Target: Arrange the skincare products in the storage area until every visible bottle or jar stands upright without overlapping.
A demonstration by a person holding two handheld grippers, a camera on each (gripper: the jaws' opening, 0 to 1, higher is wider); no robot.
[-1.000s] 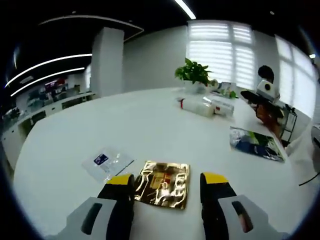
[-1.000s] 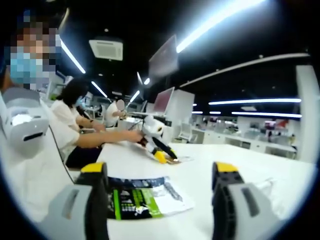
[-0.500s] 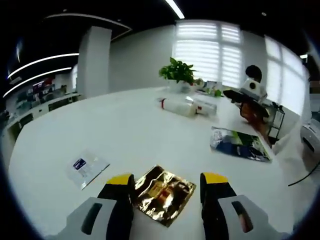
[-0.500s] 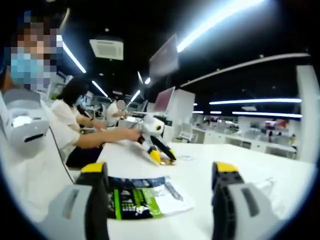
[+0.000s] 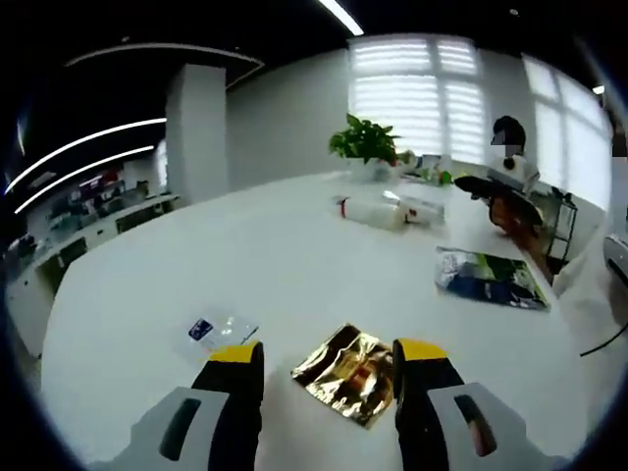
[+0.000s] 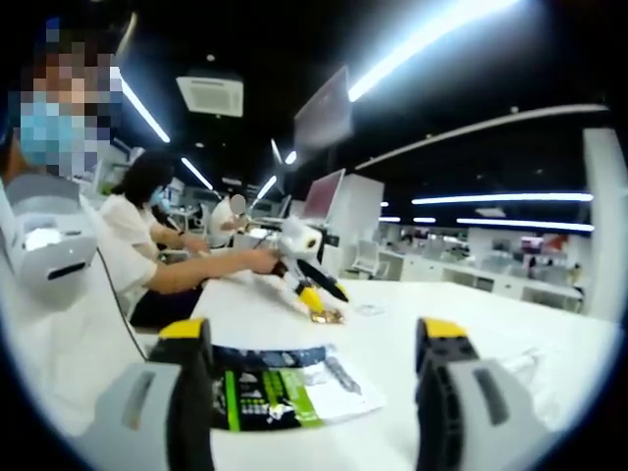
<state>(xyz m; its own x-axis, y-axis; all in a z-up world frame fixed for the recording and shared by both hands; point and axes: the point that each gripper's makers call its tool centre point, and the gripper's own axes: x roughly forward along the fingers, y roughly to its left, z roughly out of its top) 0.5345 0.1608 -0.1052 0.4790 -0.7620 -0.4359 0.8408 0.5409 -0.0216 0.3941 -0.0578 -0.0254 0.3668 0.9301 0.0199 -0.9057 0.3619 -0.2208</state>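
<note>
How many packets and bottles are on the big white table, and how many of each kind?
Seen in the left gripper view:
Gold foil packets: 1
Clear packets with a blue label: 1
Green and blue packets: 1
White bottles or tubes lying down by the plant: looks like 2, too small to be sure
Total: about 5

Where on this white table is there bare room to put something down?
Widest free patch: the table between the gold sachet, the small clear packet and the lying bottles. Crowded: the far edge by the plant.
</note>
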